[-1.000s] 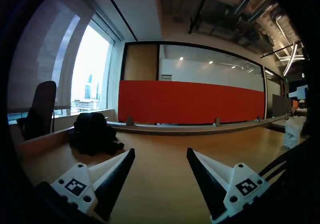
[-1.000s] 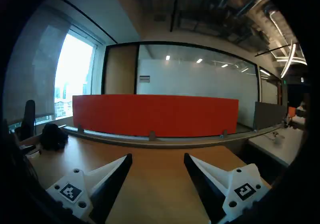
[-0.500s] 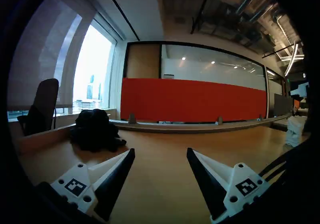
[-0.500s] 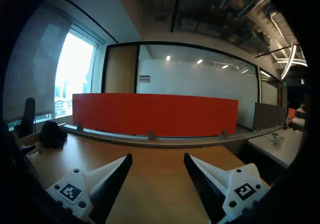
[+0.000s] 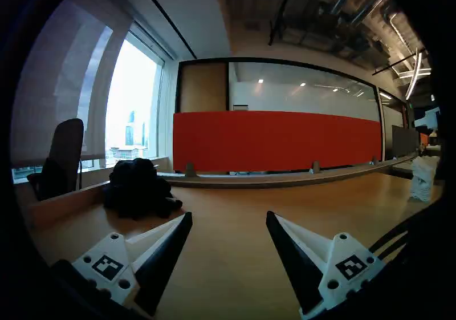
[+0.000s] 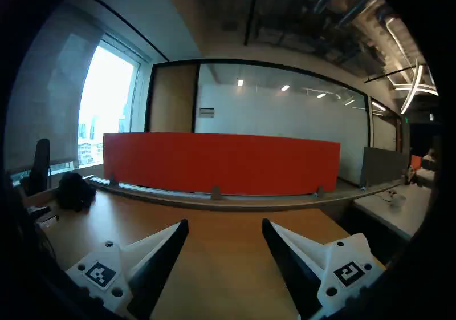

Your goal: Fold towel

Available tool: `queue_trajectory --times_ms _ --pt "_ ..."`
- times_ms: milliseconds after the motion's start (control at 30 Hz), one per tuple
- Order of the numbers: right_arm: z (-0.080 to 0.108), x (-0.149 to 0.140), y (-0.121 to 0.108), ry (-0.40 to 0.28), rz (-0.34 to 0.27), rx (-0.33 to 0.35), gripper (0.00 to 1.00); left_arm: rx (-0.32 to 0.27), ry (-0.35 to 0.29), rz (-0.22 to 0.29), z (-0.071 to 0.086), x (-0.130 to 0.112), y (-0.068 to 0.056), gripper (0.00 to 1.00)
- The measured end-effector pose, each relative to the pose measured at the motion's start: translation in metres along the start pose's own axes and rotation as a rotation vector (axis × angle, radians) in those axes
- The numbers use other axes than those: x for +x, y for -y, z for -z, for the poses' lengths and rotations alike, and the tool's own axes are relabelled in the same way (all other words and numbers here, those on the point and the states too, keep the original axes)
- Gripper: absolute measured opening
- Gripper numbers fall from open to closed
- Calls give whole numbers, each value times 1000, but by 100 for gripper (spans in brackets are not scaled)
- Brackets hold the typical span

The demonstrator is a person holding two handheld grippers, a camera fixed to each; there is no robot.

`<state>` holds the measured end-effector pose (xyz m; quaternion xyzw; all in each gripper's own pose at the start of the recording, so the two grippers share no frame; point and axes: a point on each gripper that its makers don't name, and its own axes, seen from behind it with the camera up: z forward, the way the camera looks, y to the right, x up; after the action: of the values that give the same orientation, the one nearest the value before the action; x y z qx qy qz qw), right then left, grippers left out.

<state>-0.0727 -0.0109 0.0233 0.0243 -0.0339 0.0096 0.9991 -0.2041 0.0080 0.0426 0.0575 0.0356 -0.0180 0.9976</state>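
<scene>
Gaping wide over the desk (image 5: 239, 197): left hand-held gripper (image 5: 228, 214); right hand-held gripper (image 6: 224, 222) likewise, empty.

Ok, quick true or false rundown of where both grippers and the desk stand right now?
1. The left gripper is open with nothing between its fingers. True.
2. The right gripper is shut on a towel. False: it is open and holds nothing.
3. A black bundle lies on the wooden desk, to the left in the left gripper view. True.
4. The divider panel behind the desk is blue. False: it is red.
5. A white pile sits at the far right of the left gripper view. True.
</scene>
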Motion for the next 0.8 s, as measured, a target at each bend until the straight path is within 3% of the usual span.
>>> queue_trajectory --times_ms 467,800 --pt "4 8 -9 -24 3 -4 100 0 1 -5 -1 -1 -1 97" --pt "1 -7 -22 -35 0 -14 100 0 0 -4 -1 -1 -1 97"
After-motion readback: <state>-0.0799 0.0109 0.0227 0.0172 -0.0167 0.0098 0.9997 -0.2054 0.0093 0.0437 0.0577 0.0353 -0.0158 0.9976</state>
